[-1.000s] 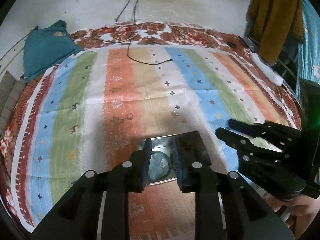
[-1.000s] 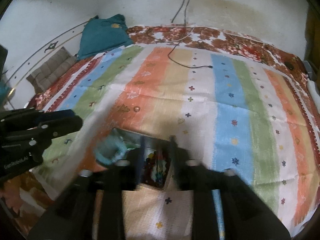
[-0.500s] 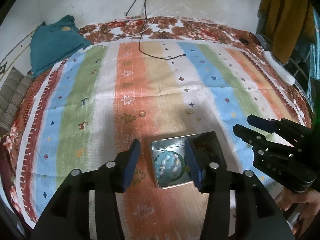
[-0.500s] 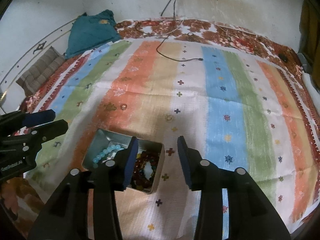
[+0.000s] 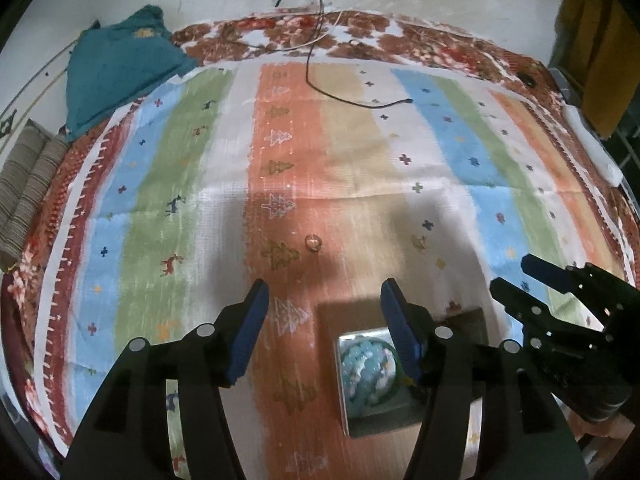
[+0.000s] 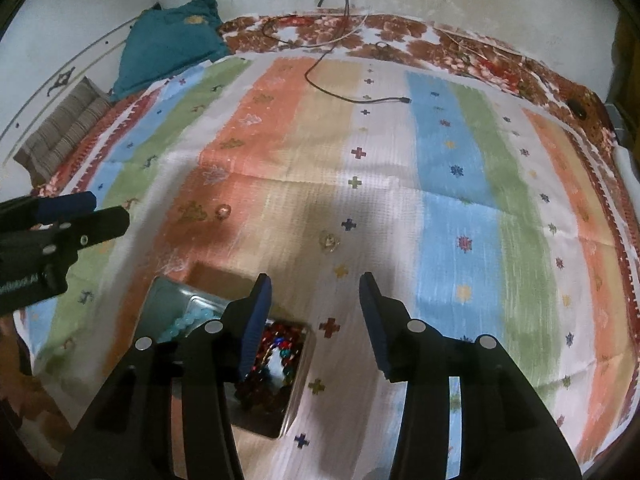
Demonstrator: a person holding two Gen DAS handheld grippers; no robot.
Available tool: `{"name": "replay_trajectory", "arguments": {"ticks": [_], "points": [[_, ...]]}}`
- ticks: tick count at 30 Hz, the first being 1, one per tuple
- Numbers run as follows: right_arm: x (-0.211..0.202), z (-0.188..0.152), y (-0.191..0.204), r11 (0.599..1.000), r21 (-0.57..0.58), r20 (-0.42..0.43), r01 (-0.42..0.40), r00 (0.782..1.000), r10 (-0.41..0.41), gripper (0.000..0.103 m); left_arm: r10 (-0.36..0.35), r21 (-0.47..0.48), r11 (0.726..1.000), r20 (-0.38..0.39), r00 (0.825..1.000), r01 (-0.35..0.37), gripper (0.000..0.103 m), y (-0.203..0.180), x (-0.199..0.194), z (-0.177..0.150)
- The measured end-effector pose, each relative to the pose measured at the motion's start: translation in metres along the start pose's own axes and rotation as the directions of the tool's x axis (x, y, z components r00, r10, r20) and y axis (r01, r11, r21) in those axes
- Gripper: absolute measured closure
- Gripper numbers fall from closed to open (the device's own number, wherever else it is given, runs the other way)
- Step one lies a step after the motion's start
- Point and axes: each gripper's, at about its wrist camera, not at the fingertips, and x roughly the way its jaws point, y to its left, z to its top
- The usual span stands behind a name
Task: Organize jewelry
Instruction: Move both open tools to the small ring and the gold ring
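A metal tin [image 5: 376,426] [image 6: 298,392] lies on the striped cloth. It holds a light blue bead bracelet [image 5: 370,376] [image 6: 182,326] and dark red beads [image 6: 276,360]. Two small rings lie on the cloth beyond it: one [image 5: 313,242] [image 6: 222,211] on the orange stripe, one [image 5: 419,241] [image 6: 329,241] on the beige stripe. My left gripper [image 5: 323,322] is open and empty, above and left of the tin; it also shows in the right wrist view [image 6: 80,216]. My right gripper [image 6: 315,316] is open and empty, right of the tin; it also shows in the left wrist view [image 5: 520,280].
A black cable [image 5: 344,96] lies across the far part of the cloth. A teal cushion [image 5: 116,68] and a striped cushion [image 5: 28,184] sit at the far left. Clothes [image 5: 588,48] hang at the right. A white object [image 5: 592,148] lies at the bed's right edge.
Both grippers have opened and drawn back from the tin. The blue bracelet now rests in the tin. The left gripper's jaws stand much wider than before.
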Motion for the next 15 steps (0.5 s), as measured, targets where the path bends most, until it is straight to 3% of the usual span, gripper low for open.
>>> {"name": "replay_trajectory", "arguments": {"ticks": [15], "points": [[0.047,0.016,-0.008,0.999,-0.018,-0.095,0.034,0.995,-0.036,0.050,0.060,0.016,0.998,-0.083,0.995,-0.058,0.044,0.001,0.049,0.020]]}}
